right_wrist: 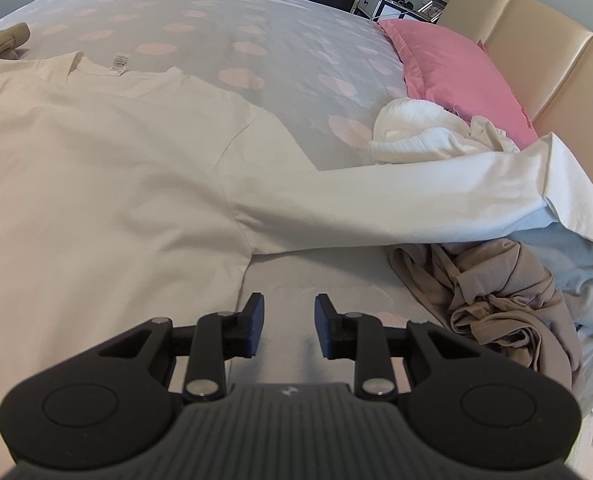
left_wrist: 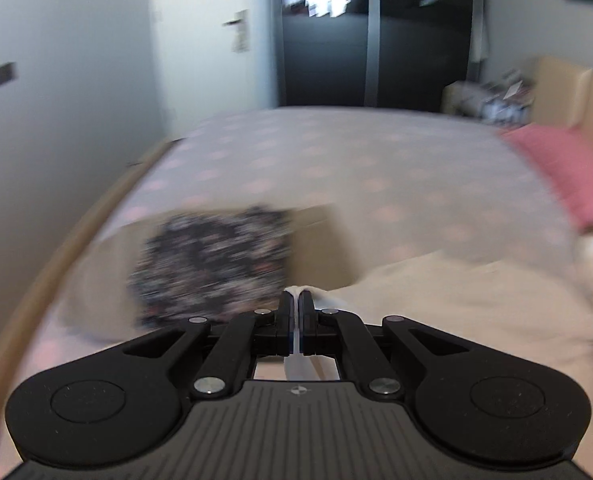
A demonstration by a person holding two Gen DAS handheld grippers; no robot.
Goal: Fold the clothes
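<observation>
Between the pads of the left claw point(left_wrist: 298, 300) a thin fold of the white shirt point(right_wrist: 108, 184) is pinched tight; so little cloth is held that it could be pulled free if lifted sharply. The right claw point(right_wrist: 289, 320) is held part open and empty over the bed point(right_wrist: 280, 32), just right of the shirt's side seam. The sleeve point(right_wrist: 376, 204) is draped onto the heap point(right_wrist: 496, 296) at right and could be snagged. Which part of the shirt is pinched cannot be told; the left view is blurred.

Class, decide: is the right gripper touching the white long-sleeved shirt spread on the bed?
Apart. In the right wrist view the right gripper has open jaws over bare bedspread, with a visible gap beside the white shirt.
</observation>
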